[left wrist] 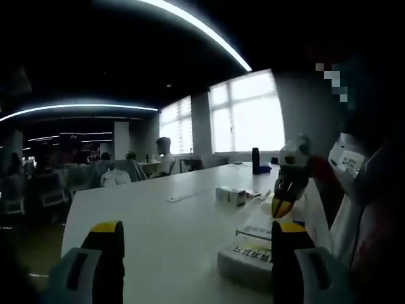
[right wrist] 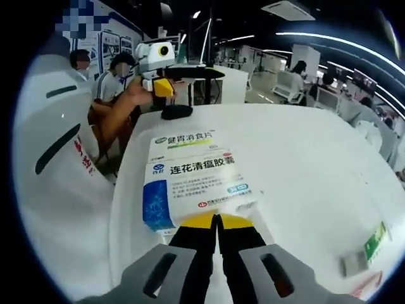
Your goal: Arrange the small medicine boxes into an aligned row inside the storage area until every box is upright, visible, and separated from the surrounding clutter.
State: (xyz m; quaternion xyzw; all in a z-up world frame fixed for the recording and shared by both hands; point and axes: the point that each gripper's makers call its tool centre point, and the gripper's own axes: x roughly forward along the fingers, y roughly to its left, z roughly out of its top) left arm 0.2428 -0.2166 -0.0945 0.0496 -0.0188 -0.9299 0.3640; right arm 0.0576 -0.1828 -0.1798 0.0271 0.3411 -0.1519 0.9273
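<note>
Two flat medicine boxes lie side by side on the white table [right wrist: 316,164]: a blue-and-white box [right wrist: 196,190] and, behind it, a white box with green print [right wrist: 183,144]. My right gripper [right wrist: 216,218] is shut, with its yellow tips at the near edge of the blue-and-white box and nothing visibly between them. In the left gripper view it hangs tips down [left wrist: 281,208] over the same boxes [left wrist: 250,256]. My left gripper [left wrist: 197,244] is wide open above the bare table; in the right gripper view it [right wrist: 162,85] hovers beyond the boxes.
Small white boxes [left wrist: 231,195] lie farther along the table [left wrist: 158,221], near a dark bottle [left wrist: 255,161]. A black object [right wrist: 177,112] sits behind the two boxes, and a small green-marked box [right wrist: 373,244] lies at the right. A person in white [right wrist: 57,158] stands at the table's edge.
</note>
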